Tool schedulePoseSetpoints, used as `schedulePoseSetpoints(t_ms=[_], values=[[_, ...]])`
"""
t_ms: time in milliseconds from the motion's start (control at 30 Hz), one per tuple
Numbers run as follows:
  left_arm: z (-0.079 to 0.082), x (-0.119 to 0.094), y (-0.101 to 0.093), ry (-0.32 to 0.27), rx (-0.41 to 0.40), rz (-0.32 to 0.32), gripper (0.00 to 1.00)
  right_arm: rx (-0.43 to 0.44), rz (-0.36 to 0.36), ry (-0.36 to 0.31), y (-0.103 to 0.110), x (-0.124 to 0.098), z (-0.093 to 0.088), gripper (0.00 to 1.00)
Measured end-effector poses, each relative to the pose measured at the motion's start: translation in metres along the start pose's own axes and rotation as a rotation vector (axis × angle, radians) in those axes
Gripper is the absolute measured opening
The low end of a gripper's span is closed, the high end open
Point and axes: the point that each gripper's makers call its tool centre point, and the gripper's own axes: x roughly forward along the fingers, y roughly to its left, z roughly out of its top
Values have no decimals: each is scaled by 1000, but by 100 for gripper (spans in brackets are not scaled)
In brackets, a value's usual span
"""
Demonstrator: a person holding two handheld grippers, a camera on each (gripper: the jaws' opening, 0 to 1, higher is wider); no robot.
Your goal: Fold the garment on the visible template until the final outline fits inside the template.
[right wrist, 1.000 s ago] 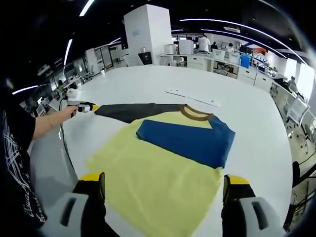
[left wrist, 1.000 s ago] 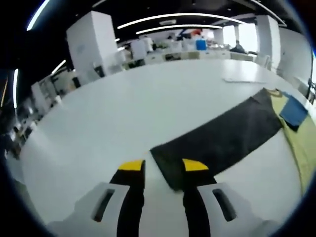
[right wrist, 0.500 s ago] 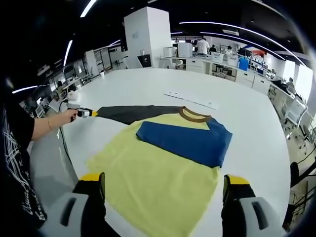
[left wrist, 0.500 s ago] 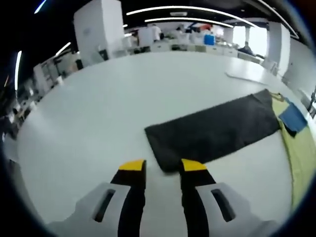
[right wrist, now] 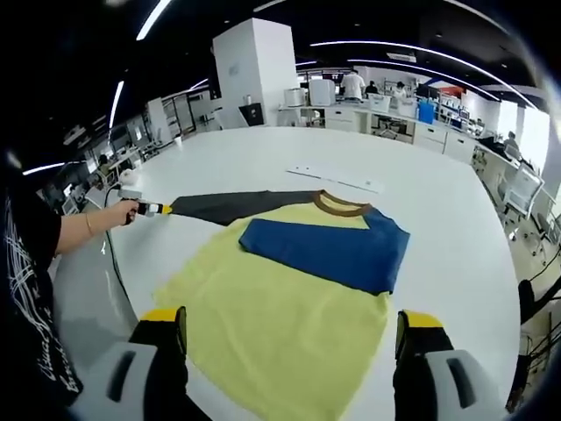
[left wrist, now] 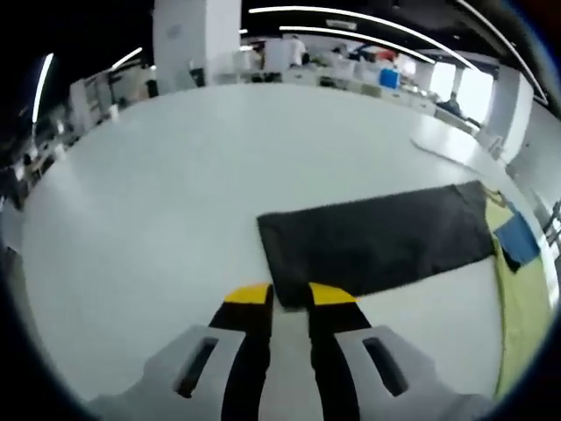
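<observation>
Your left arm reaches out from the left edge of the right gripper view, forearm bare and stretched level over the worktop (right wrist: 456, 219), the hand (right wrist: 116, 213) wrapped round the handle with the left claw (right wrist: 163, 209) pointing at the cuff of the dark sleeve (right wrist: 232, 205). In the left gripper view that left claw (left wrist: 288, 295) sits low over the white surface, its two yellow-tipped jaws drawn near each other with only a narrow gap, and the near edge of the dark sleeve (left wrist: 377, 246) lies right at the tips; you cannot tell from here whether cloth is actually pinched between them. The sleeve runs flat away from the claw toward the right, where it meets the yellow body of the garment (left wrist: 521, 298) and a corner of the blue sleeve (left wrist: 517, 241).

Moving right in the right gripper view, the garment (right wrist: 280, 324) lies spread flat in the middle of the worktop: yellow body nearest you, brown collar (right wrist: 340, 204) at the far side, the dark sleeve stretched straight out to the left, and the blue sleeve (right wrist: 329, 250) folded across the chest. Beyond the collar a pale flat strip (right wrist: 337, 180) lies on the surface, apart from the shirt.

Your right claw (right wrist: 294, 329) is held above the near hem, jaws spread wide with nothing between them.
</observation>
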Motion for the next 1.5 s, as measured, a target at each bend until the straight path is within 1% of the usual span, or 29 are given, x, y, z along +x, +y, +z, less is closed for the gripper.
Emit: schedulePoseSetpoints(t_ms=[167,233,267,300,433,567,600,733,900,1033,1167,1267,1300,1500], values=[[0,1,-1,6,-5,7,11,3,-10,4,-3,-1,-4,99],[1,1,-2,14,-8,7,9,5,-10,3,-3,-1,-5,99],[1,2,-4,20,-7,-3,8,6,-9,4,-3,-1,-5,99],[0,1,-3,24,-34,12,7,7,-7,4,-2,0,-6,99],[1,2,-4,28,-43,15,5,13,-2,2,-1,1,-7,99],[2,3,-5,22,-62,16,1,11,-2,8,-1,1,-10,99],[3,3,-3,17,-40,21,0,11,-3,10,-2,1,-10,99],[5,3,-5,10,-8,28,0,8,-6,9,-3,0,-10,99],[9,1,-6,0,-3,30,0,4,-4,6,-4,1,-9,99],[14,-3,-8,-12,59,27,0,0,4,11,-1,1,-10,99],[18,-8,-14,-21,96,11,0,2,11,7,0,2,-11,99],[22,-11,-19,-17,170,6,0,4,12,5,0,1,-11,99],[23,-12,-20,-18,181,7,0,2,11,5,0,0,-11,99],[34,-19,-36,-42,205,-27,0,-22,6,14,0,-3,-13,99]])
